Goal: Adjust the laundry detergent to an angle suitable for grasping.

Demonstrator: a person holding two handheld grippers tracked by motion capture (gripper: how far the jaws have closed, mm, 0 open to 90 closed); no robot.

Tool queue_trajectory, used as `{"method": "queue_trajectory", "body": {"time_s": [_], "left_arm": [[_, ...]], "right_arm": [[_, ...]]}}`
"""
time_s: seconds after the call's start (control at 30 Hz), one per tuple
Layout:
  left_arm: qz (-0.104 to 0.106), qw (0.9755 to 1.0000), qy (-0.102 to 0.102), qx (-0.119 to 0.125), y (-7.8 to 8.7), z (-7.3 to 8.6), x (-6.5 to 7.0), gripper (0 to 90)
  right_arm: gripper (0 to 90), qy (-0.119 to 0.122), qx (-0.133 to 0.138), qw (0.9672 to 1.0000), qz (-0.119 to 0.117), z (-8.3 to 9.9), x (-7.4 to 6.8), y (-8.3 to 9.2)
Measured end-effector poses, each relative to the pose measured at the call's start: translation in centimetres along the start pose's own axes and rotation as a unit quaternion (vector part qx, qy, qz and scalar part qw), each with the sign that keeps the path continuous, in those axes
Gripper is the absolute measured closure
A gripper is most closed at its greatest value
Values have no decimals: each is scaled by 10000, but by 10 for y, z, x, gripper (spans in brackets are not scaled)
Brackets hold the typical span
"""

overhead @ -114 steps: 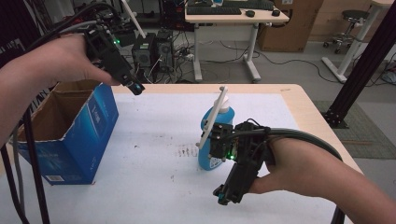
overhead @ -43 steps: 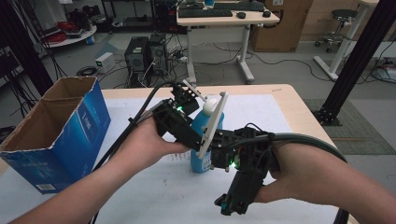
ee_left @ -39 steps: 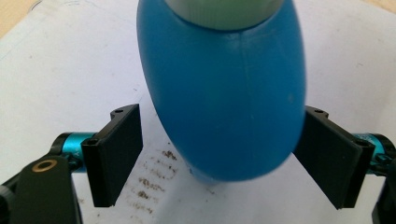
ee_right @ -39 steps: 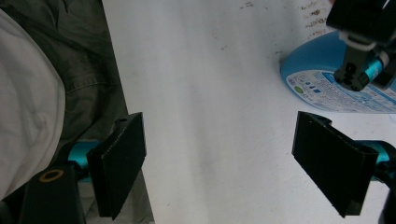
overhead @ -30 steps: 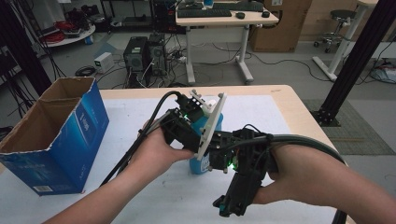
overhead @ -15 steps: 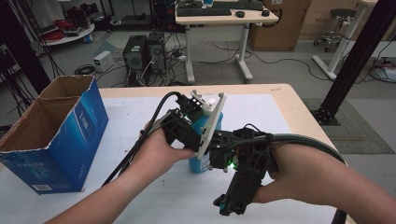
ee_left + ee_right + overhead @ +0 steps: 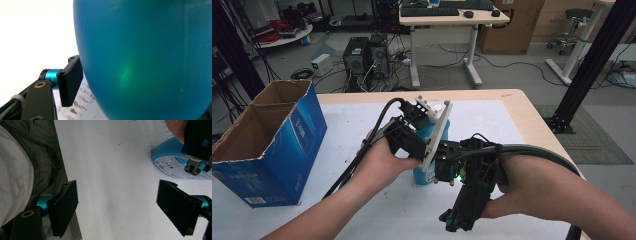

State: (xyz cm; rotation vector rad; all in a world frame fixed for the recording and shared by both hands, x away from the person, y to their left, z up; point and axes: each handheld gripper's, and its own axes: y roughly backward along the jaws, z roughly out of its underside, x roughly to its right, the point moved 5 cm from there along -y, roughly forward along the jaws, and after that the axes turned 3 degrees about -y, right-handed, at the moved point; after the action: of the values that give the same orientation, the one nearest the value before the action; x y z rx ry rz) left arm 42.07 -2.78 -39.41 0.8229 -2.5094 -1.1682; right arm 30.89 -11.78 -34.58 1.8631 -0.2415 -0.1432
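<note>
A blue plastic bottle (image 7: 424, 176) stands upright on the white table top (image 7: 352, 115). My left gripper (image 7: 428, 150) reaches in from the left at mid height, with the bottle between its jaws. In the left gripper view the bottle (image 7: 140, 62) looms very close and the left pad (image 7: 72, 82) lies against its side; the other pad is hidden. Its jaws have just been closing on the bottle. My right gripper (image 7: 457, 222) points down toward the near table edge, right of the bottle, open and empty (image 7: 125, 210). The bottle's base (image 7: 170, 165) is off to its upper right.
An open blue cardboard box (image 7: 267, 140) stands at the table's left edge. Small dark specks mark the table around the bottle. A person's clothing (image 7: 25, 165) lies along the near edge. Desks, computers and cables are on the floor beyond the table.
My left gripper has come from above the box across to the bottle and now sits around it. The right gripper has stayed where it was.
</note>
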Motion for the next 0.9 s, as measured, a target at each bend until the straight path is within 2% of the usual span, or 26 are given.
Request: {"method": "queue_trajectory", "body": {"time_s": [0.37, 0.47, 0.57, 0.67, 0.7, 0.77, 0.9], "left_arm": [[77, 10000, 7, -9, 1, 0, 2, 342], [85, 10000, -20, -23, 1, 0, 3, 384], [146, 9999, 39, -42, 1, -1, 3, 401], [115, 9999, -4, -73, 2, -1, 3, 406], [102, 9999, 28, -68, 2, -1, 4, 408], [88, 9999, 36, -81, 2, -1, 3, 413], [12, 9999, -75, -131, 5, -1, 1, 435]], "right_arm": [[168, -4, 2, 10000, -5, 0, 0, -1], [169, -21, 4, 10000, -6, 0, 0, -1], [169, -32, 13, 10000, -6, 1, -1, -1], [169, 37, 25, 10000, -16, 2, 0, -2], [169, -53, 22, 10000, -27, 2, -2, -2], [169, -55, 20, 10000, -23, 2, -2, -2], [169, -43, 31, 10000, -31, 2, -2, -2]]}}
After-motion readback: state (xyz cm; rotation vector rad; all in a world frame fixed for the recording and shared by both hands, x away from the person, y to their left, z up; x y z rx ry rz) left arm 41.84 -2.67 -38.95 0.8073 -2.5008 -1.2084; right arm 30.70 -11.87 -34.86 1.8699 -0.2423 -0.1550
